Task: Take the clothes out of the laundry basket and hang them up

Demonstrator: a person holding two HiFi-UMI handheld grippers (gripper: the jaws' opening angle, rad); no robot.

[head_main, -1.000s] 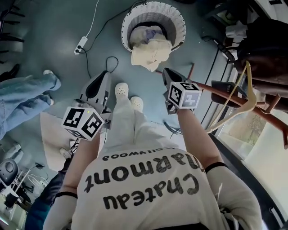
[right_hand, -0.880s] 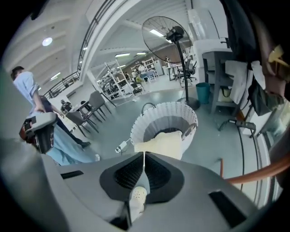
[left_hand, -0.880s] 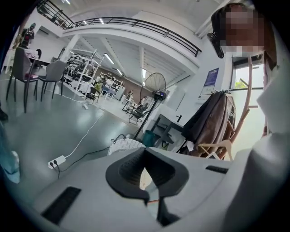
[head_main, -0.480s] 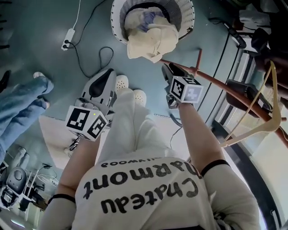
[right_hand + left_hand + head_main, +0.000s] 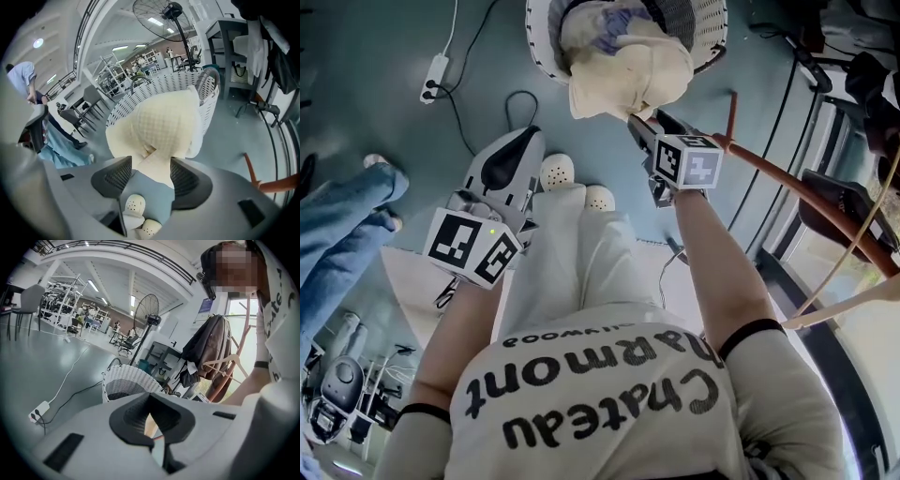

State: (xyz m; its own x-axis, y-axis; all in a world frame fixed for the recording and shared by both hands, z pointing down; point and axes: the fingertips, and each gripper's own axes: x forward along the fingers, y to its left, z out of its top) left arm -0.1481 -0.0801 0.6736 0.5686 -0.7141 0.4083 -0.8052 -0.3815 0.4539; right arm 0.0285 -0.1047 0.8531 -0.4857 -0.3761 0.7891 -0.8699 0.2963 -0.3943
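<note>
1. R gripper [image 5: 637,127]: jaws wide apart, have just been opening; nothing clamped. The low corner of the cream garment [image 5: 161,126] shows in the gap in the right gripper view; pads aren't pressing it.
2. L gripper [image 5: 522,141]: jaws together, nothing between them; sits left of centre in the head view, nose toward the laundry basket [image 5: 540,47].
3. Basket is at top centre of the head view; cream garment is draped over its near rim, hem just above my R tips; a lilac item [image 5: 614,23] lies behind it, inside.
4. Progress, as I judge it: early, lining up for a pick; no clothing in either grip. Wooden hanger [image 5: 839,305] at the right edge looks bare, by the reddish rack pole [image 5: 787,183].
5. Left to do: close R on the cream piece; lift it out; get it onto the hanger; then the lilac item and whatever's under it.
</note>
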